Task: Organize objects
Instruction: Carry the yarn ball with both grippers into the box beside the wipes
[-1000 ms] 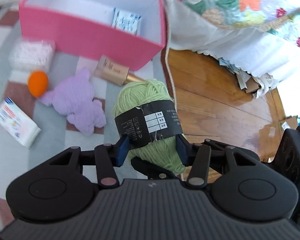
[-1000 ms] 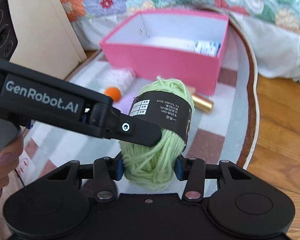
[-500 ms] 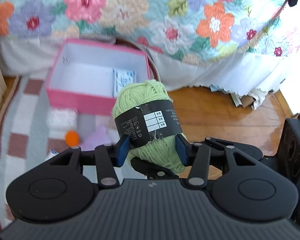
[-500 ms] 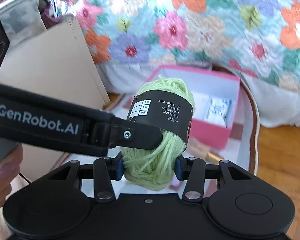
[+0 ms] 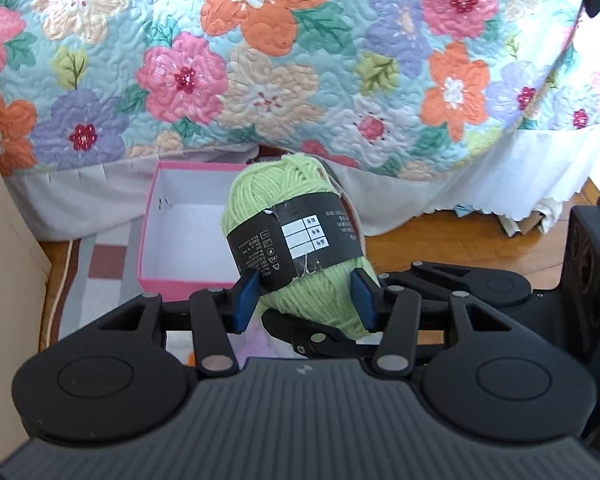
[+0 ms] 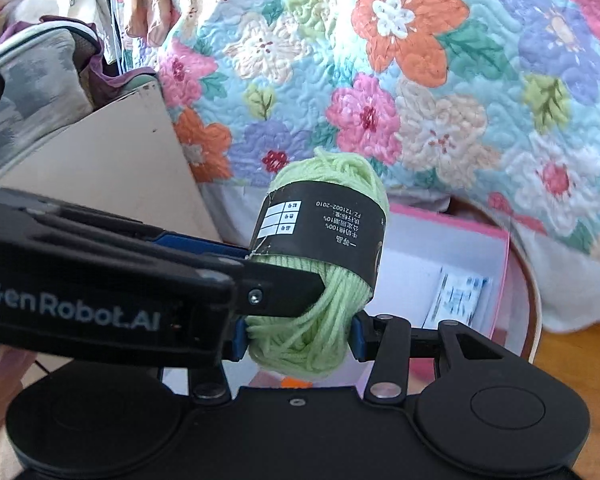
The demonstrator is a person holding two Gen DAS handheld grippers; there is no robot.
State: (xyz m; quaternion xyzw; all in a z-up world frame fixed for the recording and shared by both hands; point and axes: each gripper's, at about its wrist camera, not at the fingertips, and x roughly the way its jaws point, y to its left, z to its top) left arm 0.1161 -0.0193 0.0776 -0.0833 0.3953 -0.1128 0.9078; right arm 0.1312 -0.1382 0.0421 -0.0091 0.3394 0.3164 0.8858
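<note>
A light green yarn ball (image 5: 296, 240) with a black paper band is held in the air by both grippers at once. My left gripper (image 5: 306, 296) is shut on its lower part, and my right gripper (image 6: 296, 336) is shut on its lower end too. The yarn ball shows in the right wrist view (image 6: 320, 268), where the left gripper's finger (image 6: 236, 276) crosses from the left and presses its side. The open pink box (image 5: 172, 236) stands on the rug beyond the yarn; it holds a white packet (image 6: 456, 300).
A floral quilt (image 5: 300, 60) hangs down behind the box. A tan cardboard panel (image 6: 100, 168) stands at the left. A checked rug (image 5: 96, 256) lies under the box, with wooden floor (image 5: 452, 240) to the right.
Both grippers have risen and tilted up with the yarn ball; the box and rug have dropped lower in view and the quilt fills the background. The grip has not changed.
</note>
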